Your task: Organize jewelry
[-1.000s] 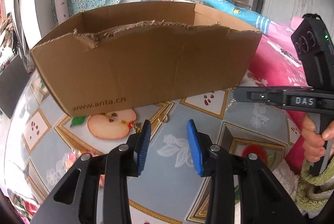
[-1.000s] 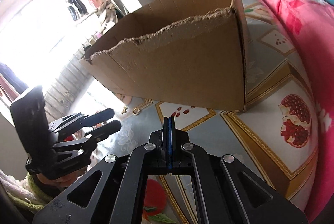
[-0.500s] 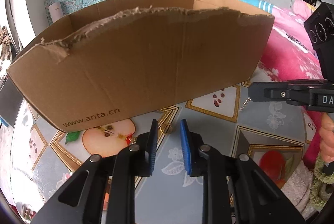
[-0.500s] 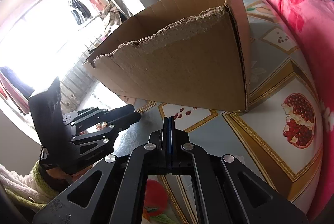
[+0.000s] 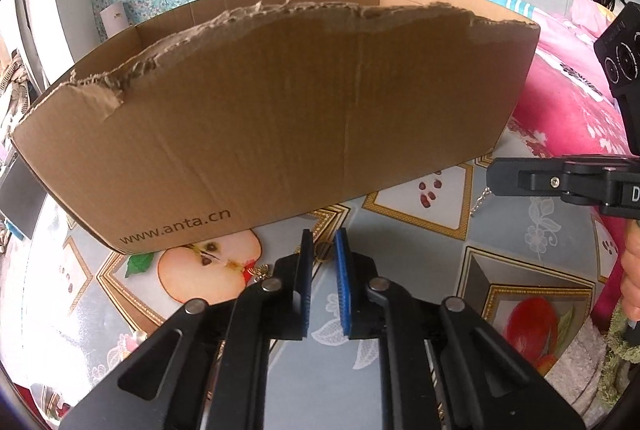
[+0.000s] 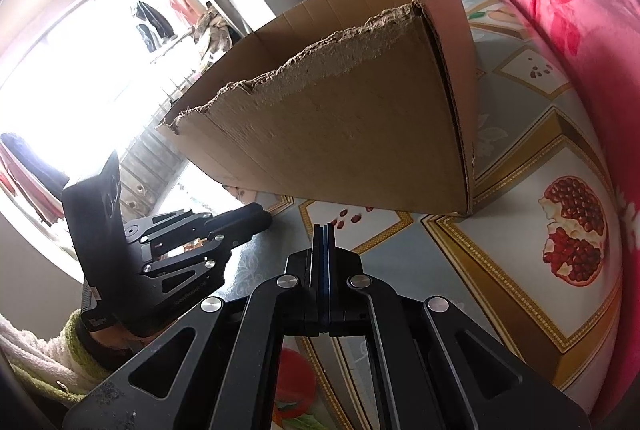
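gold ring (image 5: 322,250) is lying by the cardboard box (image 5: 280,117), so the left gripper (image 5: 323,250) is closing around it. right gripper (image 6: 322,234) is waiting pressed together, empty.

Light: bright daylight, from the window (image 6: 72,77) at left in the right wrist view.
Glare: window blown out to white; its detail is lost.
Shadow: box (image 5: 280,117) front shaded; soft shadow on the tablecloth (image 5: 420,262) below.
Distortion: strong fisheye bend, dark corners.
Focus: mostly sharp; edges soft.

Cardboard box (image 5: 280,117) interior hidden
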A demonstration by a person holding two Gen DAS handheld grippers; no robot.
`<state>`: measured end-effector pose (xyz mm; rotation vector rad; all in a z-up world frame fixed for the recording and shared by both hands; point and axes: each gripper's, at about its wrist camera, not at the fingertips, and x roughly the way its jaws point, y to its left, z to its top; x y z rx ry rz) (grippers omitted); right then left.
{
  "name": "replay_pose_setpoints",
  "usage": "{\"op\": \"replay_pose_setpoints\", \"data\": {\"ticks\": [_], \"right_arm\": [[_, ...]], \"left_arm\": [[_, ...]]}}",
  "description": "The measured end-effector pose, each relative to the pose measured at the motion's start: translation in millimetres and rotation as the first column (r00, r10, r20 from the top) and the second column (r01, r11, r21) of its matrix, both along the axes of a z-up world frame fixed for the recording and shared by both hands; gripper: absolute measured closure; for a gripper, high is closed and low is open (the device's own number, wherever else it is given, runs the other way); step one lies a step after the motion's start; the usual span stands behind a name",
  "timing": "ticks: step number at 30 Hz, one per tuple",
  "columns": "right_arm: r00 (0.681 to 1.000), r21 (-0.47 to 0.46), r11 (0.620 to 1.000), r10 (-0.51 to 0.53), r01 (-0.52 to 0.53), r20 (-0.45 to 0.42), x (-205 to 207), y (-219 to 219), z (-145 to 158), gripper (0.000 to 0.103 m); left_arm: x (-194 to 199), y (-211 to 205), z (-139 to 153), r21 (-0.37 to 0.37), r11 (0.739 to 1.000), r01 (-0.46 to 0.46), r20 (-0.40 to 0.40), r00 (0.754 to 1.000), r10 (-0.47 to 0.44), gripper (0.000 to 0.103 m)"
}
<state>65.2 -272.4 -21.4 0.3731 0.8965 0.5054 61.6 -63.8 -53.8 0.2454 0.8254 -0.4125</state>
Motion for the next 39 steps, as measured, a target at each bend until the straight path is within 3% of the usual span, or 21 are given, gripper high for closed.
{"op": "replay_pose_setpoints", "data": {"ticks": [4,6,21,25,30,33,39], "right_arm": [[1.0,0.0,1.0,-0.005,0.005,0.003,-1.6,-1.2,0.4,0.103],[1.0,-0.002,1.0,-0.008,0.008,0.006,-2.5,-1.4,1.0,0.103],[0.999,-0.014,1.0,-0.02,0.02,0.036,-13.8,2.7,14.8,0.103],[0.999,-0.015,1.0,-0.021,0.022,0.038,-15.1,5.1,15.8,0.103],[0.999,-0.015,0.999,-0.028,0.029,0.035,-13.2,3.6,14.4,0.103],[0.999,-0.011,0.999,-0.032,0.032,0.03,-11.4,1.7,12.6,0.103],[0.999,-0.005,0.999,-0.039,0.039,0.023,-9.7,-1.5,8.7,0.103]], "left_arm": [[-1.0,-1.0,-0.5,-0.005,1.0,0.003,-0.001,1.0,-0.003,0.094],[-1.4,-0.3,0.8,-0.008,1.0,0.004,-0.001,1.0,-0.004,0.103],[-17.2,16.8,9.8,-0.096,0.995,-0.009,-0.019,1.0,0.008,0.103],[-14.7,19.4,3.8,-0.108,0.994,-0.023,-0.067,0.998,0.016,0.102],[-10.3,20.8,1.6,-0.172,0.984,-0.05,-0.128,0.991,0.028,0.089],[-9.4,18.3,1.7,-0.174,0.983,-0.051,-0.127,0.992,0.029,0.085],[-8.1,11.3,1.9,-0.166,0.985,-0.046,-0.118,0.993,0.026,0.084]]}}
